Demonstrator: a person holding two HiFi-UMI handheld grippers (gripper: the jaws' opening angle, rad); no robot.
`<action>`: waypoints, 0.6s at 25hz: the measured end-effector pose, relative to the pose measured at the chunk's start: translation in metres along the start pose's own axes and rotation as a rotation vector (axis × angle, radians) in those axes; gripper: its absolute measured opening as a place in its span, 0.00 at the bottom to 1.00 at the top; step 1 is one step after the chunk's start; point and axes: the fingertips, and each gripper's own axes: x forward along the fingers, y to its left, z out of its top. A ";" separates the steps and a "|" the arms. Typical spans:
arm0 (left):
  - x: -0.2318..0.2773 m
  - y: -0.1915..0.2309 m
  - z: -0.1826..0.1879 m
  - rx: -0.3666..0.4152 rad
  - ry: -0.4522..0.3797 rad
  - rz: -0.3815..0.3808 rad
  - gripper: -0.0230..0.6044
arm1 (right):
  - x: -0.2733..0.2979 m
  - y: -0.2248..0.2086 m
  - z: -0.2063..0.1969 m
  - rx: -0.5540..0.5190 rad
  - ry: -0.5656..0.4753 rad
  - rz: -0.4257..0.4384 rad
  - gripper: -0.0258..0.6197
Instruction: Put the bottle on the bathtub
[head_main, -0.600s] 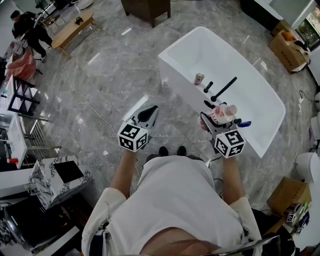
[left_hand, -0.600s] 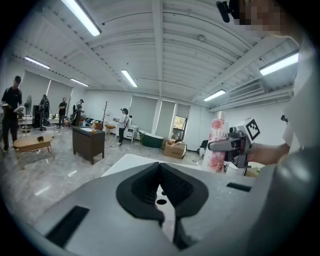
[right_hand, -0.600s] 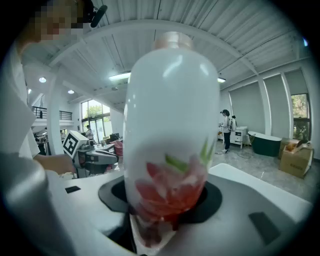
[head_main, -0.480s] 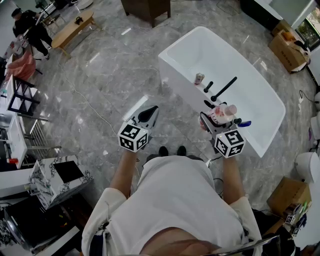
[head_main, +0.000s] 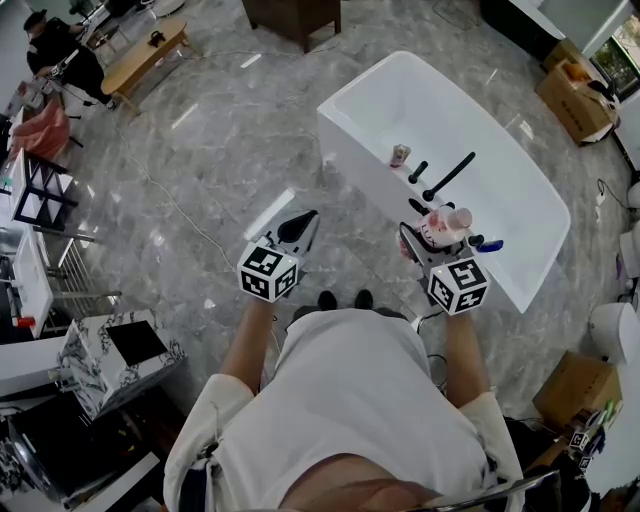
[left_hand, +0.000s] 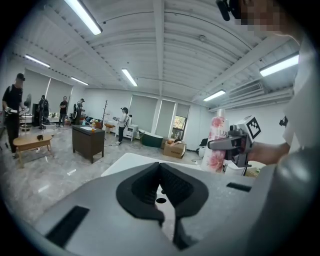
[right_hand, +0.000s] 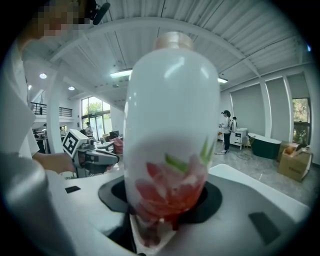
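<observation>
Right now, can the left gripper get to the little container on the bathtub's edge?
Probably yes, with a reach. The left gripper is empty, jaws together, and only floor lies between it and the small container on the bathtub rim. It would have to open first.

bottle (right_hand: 172, 145) foot: sunk between the jaws, out of sight
bottle print: red and green smear, too near the lens
bathtub (head_main: 370, 100) near rim: partly covered by the held bottle
container (head_main: 399, 155) on that rim: too small to identify
cabinet (head_main: 295, 20): cut off by the top edge
shoes (head_main: 345, 300): tips only, legs hidden under the shirt (head_main: 350, 400)
</observation>
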 end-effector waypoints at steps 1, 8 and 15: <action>-0.001 0.001 -0.002 -0.001 0.001 -0.001 0.05 | 0.000 0.002 -0.001 0.004 0.000 -0.002 0.41; -0.005 0.013 -0.007 -0.016 0.014 -0.010 0.05 | 0.008 0.006 0.001 0.029 -0.006 -0.016 0.41; -0.011 0.025 -0.012 -0.013 0.026 -0.034 0.05 | 0.016 0.019 0.001 0.046 -0.009 -0.031 0.41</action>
